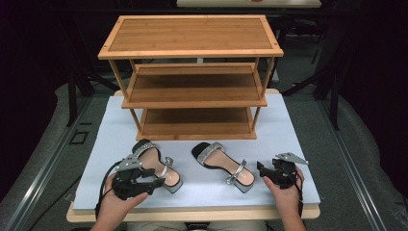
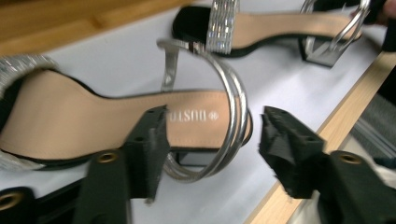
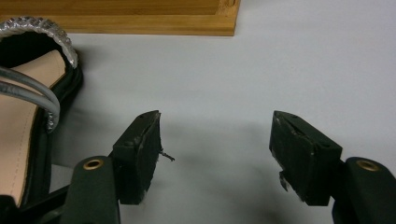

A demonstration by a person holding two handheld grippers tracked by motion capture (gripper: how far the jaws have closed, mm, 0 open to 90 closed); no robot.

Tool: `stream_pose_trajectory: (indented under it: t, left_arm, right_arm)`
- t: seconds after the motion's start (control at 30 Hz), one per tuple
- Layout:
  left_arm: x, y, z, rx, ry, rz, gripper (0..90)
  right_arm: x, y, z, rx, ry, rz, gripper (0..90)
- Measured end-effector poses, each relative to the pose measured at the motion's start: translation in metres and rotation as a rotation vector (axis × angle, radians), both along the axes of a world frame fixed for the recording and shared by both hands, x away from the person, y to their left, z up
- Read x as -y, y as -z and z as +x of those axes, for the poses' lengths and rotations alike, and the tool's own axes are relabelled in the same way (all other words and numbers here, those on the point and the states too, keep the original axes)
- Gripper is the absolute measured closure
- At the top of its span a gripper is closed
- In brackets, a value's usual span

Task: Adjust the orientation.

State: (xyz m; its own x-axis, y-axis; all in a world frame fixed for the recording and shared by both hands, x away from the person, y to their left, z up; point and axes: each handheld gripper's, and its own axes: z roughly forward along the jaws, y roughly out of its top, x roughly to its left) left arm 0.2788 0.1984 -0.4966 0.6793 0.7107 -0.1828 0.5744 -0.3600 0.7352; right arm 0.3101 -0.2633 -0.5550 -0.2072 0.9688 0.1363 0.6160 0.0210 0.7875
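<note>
The left gripper (image 2: 212, 140) hangs over the heel end of the left sandal (image 1: 156, 166), jaws wide, the silver ankle strap (image 2: 233, 112) between them; whether they touch it is unclear. The right gripper (image 3: 215, 154) is wide open over bare surface (image 3: 280, 60), just beside the right sandal (image 1: 223, 166), which is cut off in its view. The rack (image 1: 192, 77) stands behind; its lowest shelf is partly hidden.
</note>
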Motion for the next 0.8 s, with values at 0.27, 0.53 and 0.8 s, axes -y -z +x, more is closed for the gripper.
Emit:
stream_pose_trajectory:
  t: [0.27, 0.53, 0.8]
  left_arm:
    - [-0.018, -0.005, 0.0, 0.038, -0.025, 0.059, 82.1]
    - [-0.053, -0.015, 0.004, 0.076, -0.122, 0.108, 84.3]
    - [-0.107, -0.013, 0.007, 0.048, -0.281, 0.103, 84.5]
  right_arm:
    - [0.003, 0.001, 0.0, -0.004, 0.01, 0.011, 33.3]
    - [0.002, 0.003, 0.001, 0.007, 0.009, 0.02, 33.4]
    - [0.003, 0.003, 0.001, -0.011, 0.012, 0.025, 33.6]
